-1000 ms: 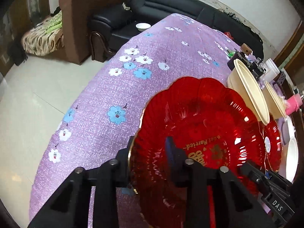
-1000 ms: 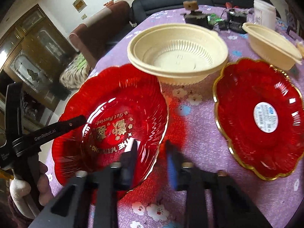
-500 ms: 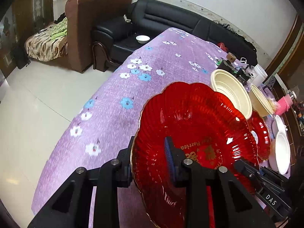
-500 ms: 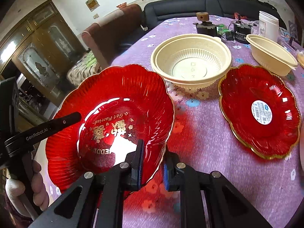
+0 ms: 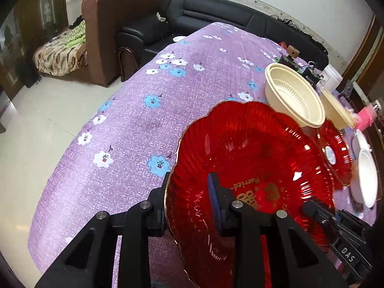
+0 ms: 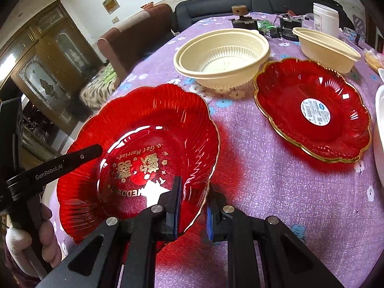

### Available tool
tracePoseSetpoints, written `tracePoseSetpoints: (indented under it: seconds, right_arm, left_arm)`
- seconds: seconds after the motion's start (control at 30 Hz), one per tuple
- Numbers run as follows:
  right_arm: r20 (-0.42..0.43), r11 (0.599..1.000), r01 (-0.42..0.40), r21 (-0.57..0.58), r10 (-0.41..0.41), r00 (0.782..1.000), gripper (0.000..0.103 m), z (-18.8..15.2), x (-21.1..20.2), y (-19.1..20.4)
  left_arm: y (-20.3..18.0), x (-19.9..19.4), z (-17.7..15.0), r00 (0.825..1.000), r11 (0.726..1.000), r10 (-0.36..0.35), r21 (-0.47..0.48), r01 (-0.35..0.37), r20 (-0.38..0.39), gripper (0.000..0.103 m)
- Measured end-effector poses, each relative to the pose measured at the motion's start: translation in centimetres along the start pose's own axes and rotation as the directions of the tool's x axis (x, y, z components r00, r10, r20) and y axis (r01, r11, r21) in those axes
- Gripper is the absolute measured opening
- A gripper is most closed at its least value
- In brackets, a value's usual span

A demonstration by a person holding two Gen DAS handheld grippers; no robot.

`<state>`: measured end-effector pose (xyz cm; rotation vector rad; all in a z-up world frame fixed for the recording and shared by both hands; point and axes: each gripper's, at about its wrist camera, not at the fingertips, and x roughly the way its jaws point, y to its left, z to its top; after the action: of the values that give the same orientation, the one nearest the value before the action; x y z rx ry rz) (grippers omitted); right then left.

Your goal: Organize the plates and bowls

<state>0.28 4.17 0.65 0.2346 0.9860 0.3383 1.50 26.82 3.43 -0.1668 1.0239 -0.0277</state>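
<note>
Two-tool carry on the big red plate (image 6: 144, 148). Left tool (image 5: 189, 200) clamped nearly closed on the near-left rim, one pad (image 5: 213, 196) on the inner face, the other under the edge. Right tool (image 6: 192, 211) pinched the same way on the opposite rim. Opposed rim grips probably chosen because the plate is wide, thin and glossy: a single pinch would likely let it droop or twist.

Plate held clear of the bench (image 6: 276, 192), tilted, printed face up, red glow cast on the cloth below. Second red plate (image 6: 312, 110) flat on the bench to the right, sticker at centre. Likely the stacking target, like on like. Cream bowl (image 6: 223, 55) just behind both; another cream bowl (image 6: 326, 45) further right.

Risk: uneven pull between tools flexing the rim.
</note>
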Motion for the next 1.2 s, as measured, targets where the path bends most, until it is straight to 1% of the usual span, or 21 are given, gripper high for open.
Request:
tracePoseSetpoints:
  seconds: [0.07,0.13,0.17,0.2,0.23,0.27,0.3,0.33,0.4,0.47,0.53,0.57,0.63,0.67,0.73,0.8,0.87,0.93,1.0,1.1,1.2]
  right_arm:
    - [0.008,1.000,0.000,-0.010,0.000,1.000,0.020,0.1,0.1,0.1]
    - [0.017,1.000,-0.001,-0.014,0.001,1.000,0.021,0.0,-0.2,0.4]
    - [0.018,1.000,-0.002,-0.016,0.003,1.000,0.021,-0.1,-0.3,0.5]
    - [0.019,1.000,-0.004,-0.020,0.005,1.000,0.021,-0.2,-0.5,0.6]
    - [0.020,1.000,-0.012,-0.021,0.013,1.000,0.023,-0.3,-0.6,0.6]
    - [0.022,1.000,-0.019,-0.018,0.019,1.000,0.024,-0.6,-0.7,0.5]
    - [0.024,1.000,-0.025,-0.011,0.025,0.999,0.024,-0.8,-0.9,0.4]
    - [0.027,1.000,-0.031,-0.004,0.031,0.999,0.025,-0.9,-1.2,0.2]
    - [0.050,0.999,-0.039,0.001,0.039,0.998,0.025,-1.2,-1.9,-0.1]
    - [0.083,1.000,-0.030,-0.007,0.031,0.996,0.025,-1.6,-3.1,-0.4]
    - [0.114,1.000,-0.015,-0.018,0.017,0.993,0.029,-2.0,-4.2,-0.5]
    - [0.130,1.000,-0.007,-0.021,0.009,0.992,0.030,-2.3,-4.8,-0.6]
    - [0.154,1.000,0.001,-0.018,0.002,0.988,0.036,-2.9,-5.8,-1.0]
    - [0.165,1.000,0.002,-0.014,0.000,0.986,0.036,-3.2,-6.3,-1.2]
    - [0.186,1.000,0.008,-0.004,-0.007,0.983,0.037,-3.7,-7.1,-1.9]
    - [0.202,1.000,0.023,0.005,-0.024,0.979,0.037,-4.3,-8.1,-2.4]
    - [0.217,0.999,0.037,0.023,-0.041,0.975,0.037,-4.8,-9.2,-3.3]
    - [0.237,0.998,0.042,0.047,-0.052,0.970,0.037,-5.4,-10.5,-4.2]
    - [0.260,0.996,0.054,0.065,-0.069,0.963,0.037,-5.7,-12.1,-5.4]
    - [0.298,0.993,0.089,0.080,-0.109,0.948,0.037,-5.9,-15.2,-6.6]
    - [0.348,0.991,0.084,0.102,-0.115,0.931,0.037,-5.7,-19.3,-7.3]
  left_arm:
    - [0.1,0.1,-0.1,1.000,1.000,0.023,-0.007,-0.023,-0.002,0.028]
    - [0.2,-0.2,-0.2,1.000,1.000,0.023,-0.012,-0.023,0.001,0.032]
    - [0.2,-0.6,-0.2,1.000,1.000,0.020,-0.015,-0.020,0.004,0.036]
    - [0.3,-0.9,-0.3,1.000,1.000,0.021,-0.018,-0.021,0.010,0.044]
    - [0.3,-1.5,-0.3,0.999,0.999,0.027,-0.021,-0.026,0.024,0.049]
    - [0.3,-2.0,-0.4,0.999,0.999,0.035,-0.024,-0.034,0.040,0.058]
    - [0.3,-2.7,-0.5,0.997,0.999,0.042,-0.029,-0.041,0.059,0.064]
    - [0.3,-3.5,-0.5,0.996,0.998,0.045,-0.036,-0.042,0.082,0.066]
    - [0.4,-5.0,-0.8,0.991,0.997,0.049,-0.058,-0.042,0.125,0.075]
    - [0.5,-6.2,-1.1,0.986,0.996,0.065,-0.077,-0.053,0.155,0.081]
    - [0.2,-7.7,-1.6,0.977,0.994,0.085,-0.082,-0.070,0.195,0.085]
    - [0.0,-8.4,-1.9,0.974,0.995,0.080,-0.081,-0.064,0.214,0.087]
    - [-0.7,-9.5,-2.4,0.971,0.996,0.056,-0.074,-0.040,0.232,0.088]
    - [-1.0,-10.0,-2.7,0.971,0.997,0.039,-0.068,-0.023,0.236,0.088]
    - [-1.9,-10.9,-3.3,0.970,0.998,-0.020,-0.049,0.033,0.242,0.088]
    - [-2.7,-11.5,-3.9,0.966,0.996,-0.066,-0.047,0.080,0.250,0.088]
    - [-3.7,-11.7,-4.3,0.964,0.993,-0.101,-0.042,0.114,0.244,0.088]
    - [-5.4,-12.0,-4.4,0.967,0.992,-0.126,-0.003,0.130,0.221,0.088]
    - [-7.1,-12.9,-4.5,0.964,0.990,-0.144,0.044,0.137,0.225,0.088]
    - [-9.7,-15.7,-5.0,0.948,0.979,-0.189,0.120,0.163,0.254,0.088]
    - [-11.8,-19.2,-5.5,0.923,0.957,-0.267,0.190,0.220,0.277,0.088]
